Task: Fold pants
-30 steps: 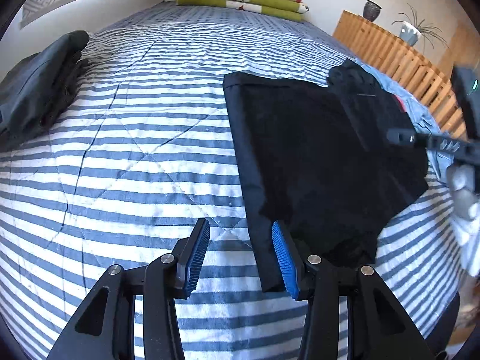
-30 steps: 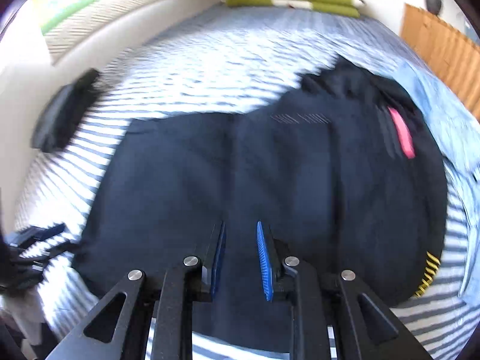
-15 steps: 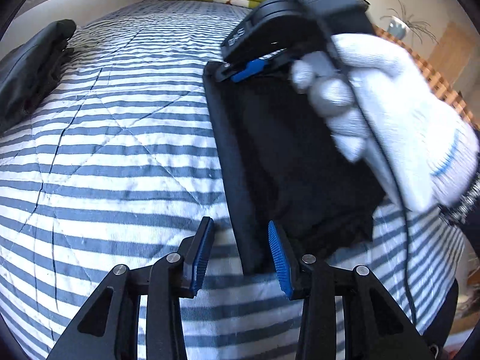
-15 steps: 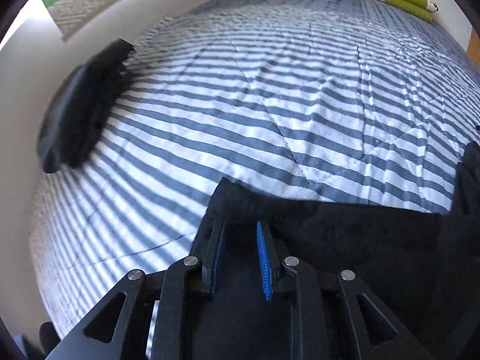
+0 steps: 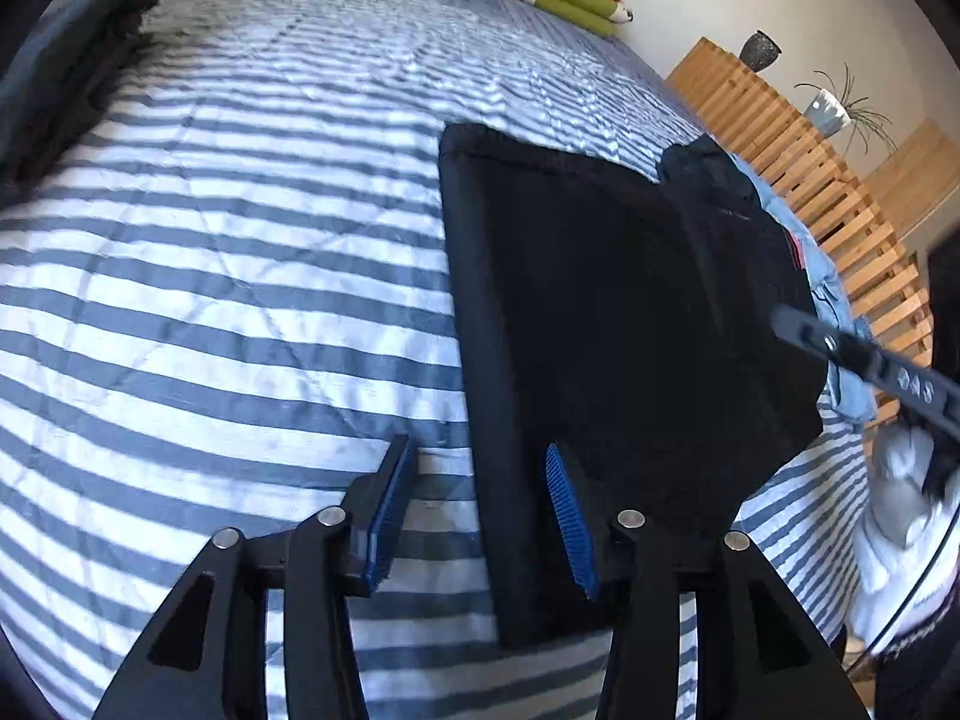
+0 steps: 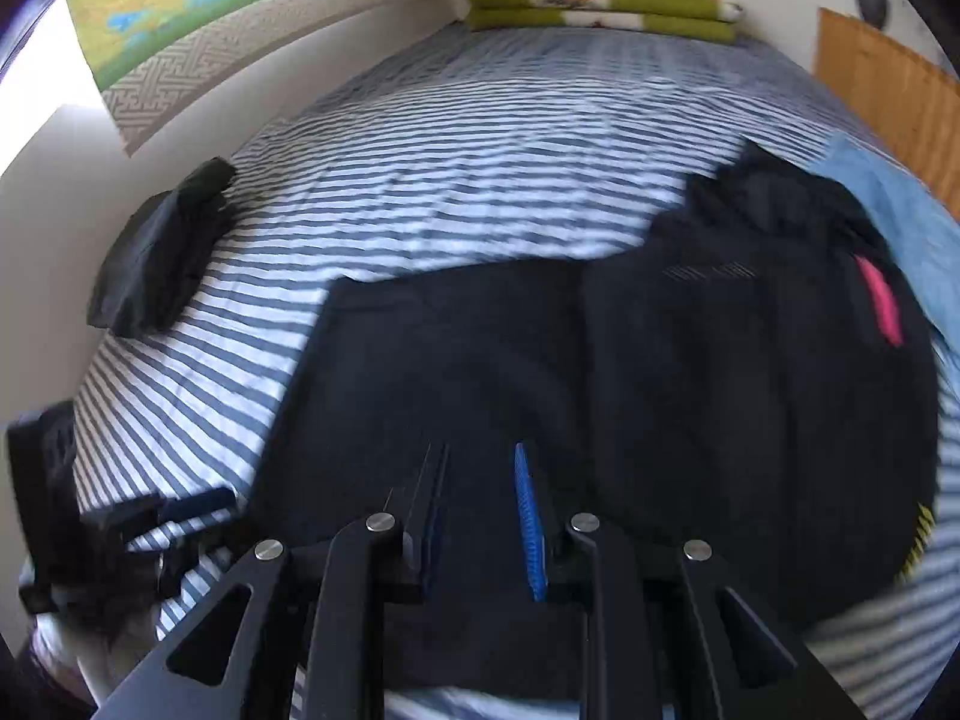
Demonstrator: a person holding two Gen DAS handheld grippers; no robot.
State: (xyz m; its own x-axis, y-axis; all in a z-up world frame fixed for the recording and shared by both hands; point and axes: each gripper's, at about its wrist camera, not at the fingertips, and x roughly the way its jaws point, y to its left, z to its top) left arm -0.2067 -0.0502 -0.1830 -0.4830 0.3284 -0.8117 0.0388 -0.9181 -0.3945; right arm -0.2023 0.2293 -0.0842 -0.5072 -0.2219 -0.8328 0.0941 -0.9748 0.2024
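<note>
Black pants (image 5: 600, 312) lie on a blue-and-white striped bedspread (image 5: 240, 276); the folded blankets (image 6: 600, 0) are green and red.

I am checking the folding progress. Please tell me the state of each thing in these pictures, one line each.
Black pants: partly folded, lying flat on the bed.
Left gripper: open, jaws just widened, straddling the pants' near edge.
Right gripper: open narrowly, empty, above the pants.
Dark clothes: folded, lying near the wall.
Blankets: folded, stacked at the bed's far end.

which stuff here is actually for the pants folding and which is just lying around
For the job:
- black pants
- left gripper
- right gripper
- striped bed cover

Lying about:
- dark folded clothes
- green blanket stack
- light blue garment
- potted plant
</note>
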